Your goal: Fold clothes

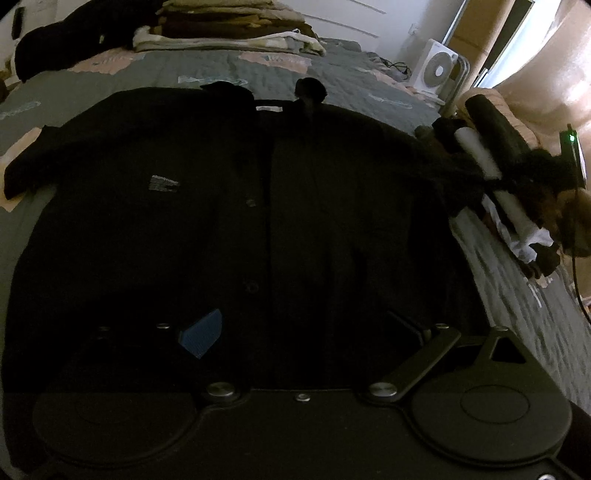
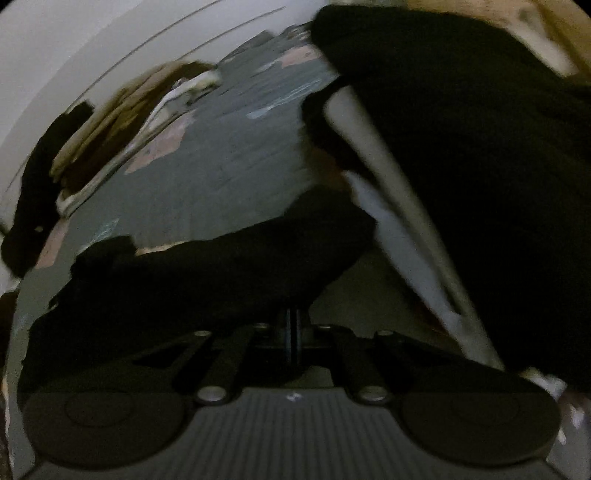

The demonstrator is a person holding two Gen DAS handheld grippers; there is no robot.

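Black shirt lies flat, front up, on the bed, collar at far side. Soft, light, limp fabric w/ buttons; prob. sags and drags when lifted, so best grabbed at sleeve ends or hem corners. Right gripper is closed on a black fold of it, likely the sleeve. Left gripper hovers over the hem, jaws spread wide, empty. Quilt is grey, patterned; folded pile at far edge, fan by the wall.

One black shirt spread on bed; one folded-clothes stack; one white fan.
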